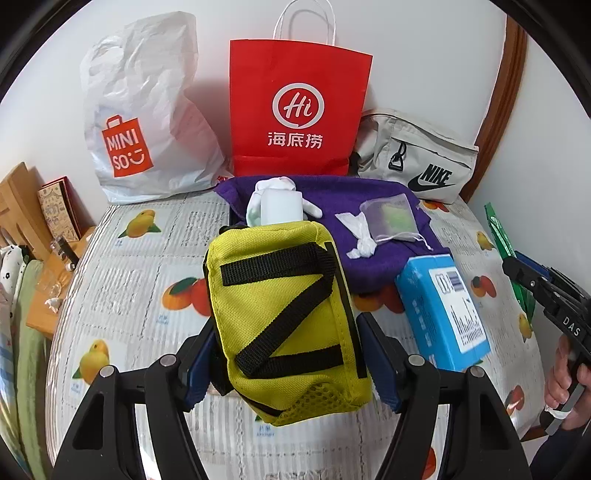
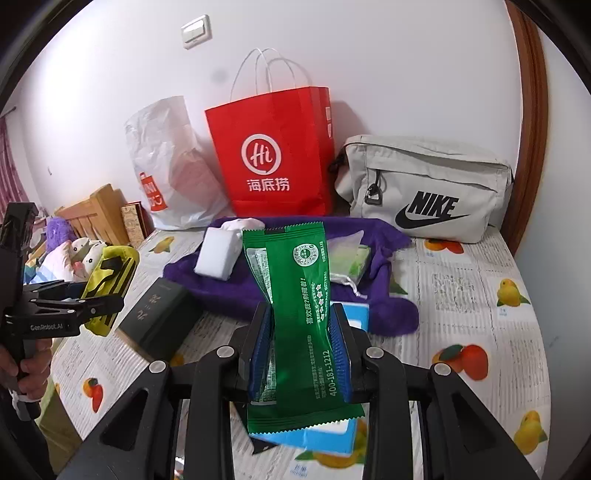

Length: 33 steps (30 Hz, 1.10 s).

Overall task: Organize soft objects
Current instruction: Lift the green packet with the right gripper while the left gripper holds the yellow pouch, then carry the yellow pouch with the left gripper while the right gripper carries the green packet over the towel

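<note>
Against the wall stand three bags: a plastic bag [image 1: 147, 122] on the left, a paper bag [image 1: 295, 110] in the middle, a waist bag [image 1: 417, 155] on the right. Before them a towel [image 1: 373, 258] lies on the bed [image 1: 122, 266], with a mesh pouch [image 1: 391, 218] on it and a box [image 1: 443, 310] at its near right corner.

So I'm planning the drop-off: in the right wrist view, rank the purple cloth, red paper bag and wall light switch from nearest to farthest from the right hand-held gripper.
1. Purple cloth, on the bed just ahead of the right hand-held gripper.
2. Red paper bag, upright against the wall.
3. Light switch, high on the wall, upper left.
</note>
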### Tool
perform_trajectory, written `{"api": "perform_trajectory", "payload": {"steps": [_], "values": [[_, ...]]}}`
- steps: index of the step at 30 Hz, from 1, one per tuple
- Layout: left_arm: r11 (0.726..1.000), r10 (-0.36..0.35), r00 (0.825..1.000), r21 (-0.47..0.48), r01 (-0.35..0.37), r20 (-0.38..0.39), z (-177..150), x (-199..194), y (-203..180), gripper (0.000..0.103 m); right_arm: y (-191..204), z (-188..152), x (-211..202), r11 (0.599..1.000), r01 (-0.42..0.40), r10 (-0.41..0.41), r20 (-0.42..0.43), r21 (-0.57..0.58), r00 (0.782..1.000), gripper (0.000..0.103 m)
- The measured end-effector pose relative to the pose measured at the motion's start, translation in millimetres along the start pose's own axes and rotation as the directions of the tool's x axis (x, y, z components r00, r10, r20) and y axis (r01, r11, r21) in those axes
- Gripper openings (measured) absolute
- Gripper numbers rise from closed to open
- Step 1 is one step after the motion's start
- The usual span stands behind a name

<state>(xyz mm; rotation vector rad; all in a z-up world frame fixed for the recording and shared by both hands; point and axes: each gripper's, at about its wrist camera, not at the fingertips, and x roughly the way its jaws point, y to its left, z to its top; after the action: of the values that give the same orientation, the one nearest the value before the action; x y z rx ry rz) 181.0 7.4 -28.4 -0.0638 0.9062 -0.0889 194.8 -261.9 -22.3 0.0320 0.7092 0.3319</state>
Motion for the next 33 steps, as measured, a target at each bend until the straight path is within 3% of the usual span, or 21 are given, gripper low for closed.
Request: {"api": "perform_trajectory", "payload": {"steps": [19,33], "values": [[1.000,0.002,1.000,-0.007,-0.002,-0.009,51.8,61.9,-2.1,0.070,-30.8,45.0,72.8,1.000,0.026,-0.026,-0.030,0.005,0.999,0.033],[1.000,0.005,0.999,0.002,-0.005,-0.043,71.8,104.9,-11.5,0.070,-43.5,55.3,142.7,1.000,-0.031,0.031,-0.134,0.003,0.991,0.034]]}}
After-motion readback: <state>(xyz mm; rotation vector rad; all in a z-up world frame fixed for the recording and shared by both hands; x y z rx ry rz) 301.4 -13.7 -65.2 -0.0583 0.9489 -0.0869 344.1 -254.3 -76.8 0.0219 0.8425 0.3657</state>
